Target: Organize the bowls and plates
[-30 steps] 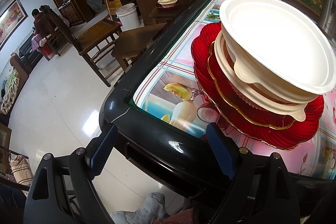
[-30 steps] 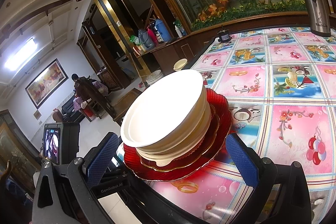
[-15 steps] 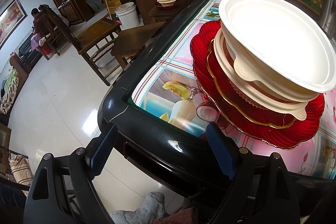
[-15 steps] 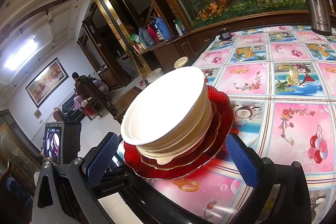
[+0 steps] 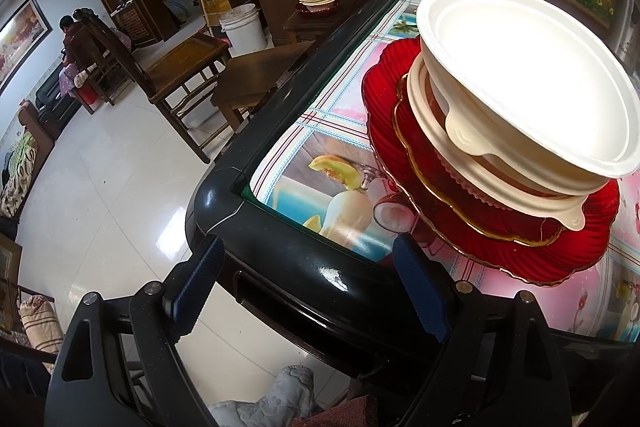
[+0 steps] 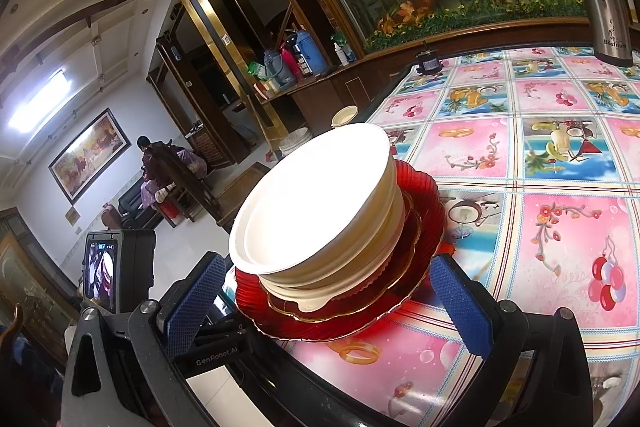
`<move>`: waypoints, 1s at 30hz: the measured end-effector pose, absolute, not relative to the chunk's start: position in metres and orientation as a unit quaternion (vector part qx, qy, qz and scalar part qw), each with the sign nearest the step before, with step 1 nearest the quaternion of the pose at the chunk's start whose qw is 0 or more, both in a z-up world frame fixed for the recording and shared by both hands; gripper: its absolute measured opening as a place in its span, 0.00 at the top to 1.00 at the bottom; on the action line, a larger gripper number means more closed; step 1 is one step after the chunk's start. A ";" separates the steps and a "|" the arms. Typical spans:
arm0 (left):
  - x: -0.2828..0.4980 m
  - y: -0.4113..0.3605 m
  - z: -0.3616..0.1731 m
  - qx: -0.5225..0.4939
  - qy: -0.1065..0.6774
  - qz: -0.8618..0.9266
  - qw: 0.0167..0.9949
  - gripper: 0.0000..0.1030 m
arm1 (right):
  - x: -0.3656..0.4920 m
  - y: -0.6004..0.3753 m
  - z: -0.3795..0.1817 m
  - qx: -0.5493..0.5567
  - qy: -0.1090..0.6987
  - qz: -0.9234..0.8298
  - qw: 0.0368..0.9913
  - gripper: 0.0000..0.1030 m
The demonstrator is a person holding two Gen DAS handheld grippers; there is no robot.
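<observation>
At the right of the left wrist frame, a stack of white bowls (image 5: 532, 79) sits on red plates (image 5: 496, 247) near the corner of the table (image 5: 280, 259). The left gripper (image 5: 316, 283), at the bottom centre, gapes wide with nothing between its blue pads. In the right wrist frame the right gripper (image 6: 324, 299) is spread just as wide, its pads flanking the red plates' near rim at lower centre without visibly touching.

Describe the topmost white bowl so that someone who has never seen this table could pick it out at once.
Start at the table with the pink and blue picture-tile cover; near its black-edged corner sits a wide red plate. On that plate rises a stack of dishes, and the white bowl crowns it. Unlike the red, gold-rimmed plate lower down, it is plain white, deep and uppermost.
</observation>
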State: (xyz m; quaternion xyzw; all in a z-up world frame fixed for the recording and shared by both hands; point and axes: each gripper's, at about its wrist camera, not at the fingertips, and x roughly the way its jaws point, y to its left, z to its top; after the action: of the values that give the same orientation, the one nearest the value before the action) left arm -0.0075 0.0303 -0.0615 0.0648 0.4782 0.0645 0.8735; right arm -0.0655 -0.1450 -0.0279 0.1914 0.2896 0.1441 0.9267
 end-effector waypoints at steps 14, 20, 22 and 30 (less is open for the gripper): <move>-0.006 0.030 -0.058 0.064 0.474 0.062 0.876 0.15 | -0.065 -0.145 -0.027 0.192 0.292 0.145 0.926 0.00; -0.008 0.029 -0.058 0.067 0.472 0.061 0.877 0.15 | -0.065 -0.146 -0.026 0.193 0.292 0.144 0.926 0.00; -0.008 0.029 -0.058 0.066 0.471 0.062 0.877 0.15 | -0.065 -0.146 -0.026 0.192 0.292 0.144 0.926 0.00; -0.011 0.028 -0.057 0.067 0.469 0.059 0.879 0.15 | -0.065 -0.146 -0.026 0.192 0.291 0.144 0.926 0.00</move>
State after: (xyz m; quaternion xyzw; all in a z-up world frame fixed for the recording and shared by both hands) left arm -0.0108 0.0281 -0.0574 0.0669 0.4692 0.0595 0.8785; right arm -0.0652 -0.1455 -0.0257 0.1920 0.2910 0.1444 0.9261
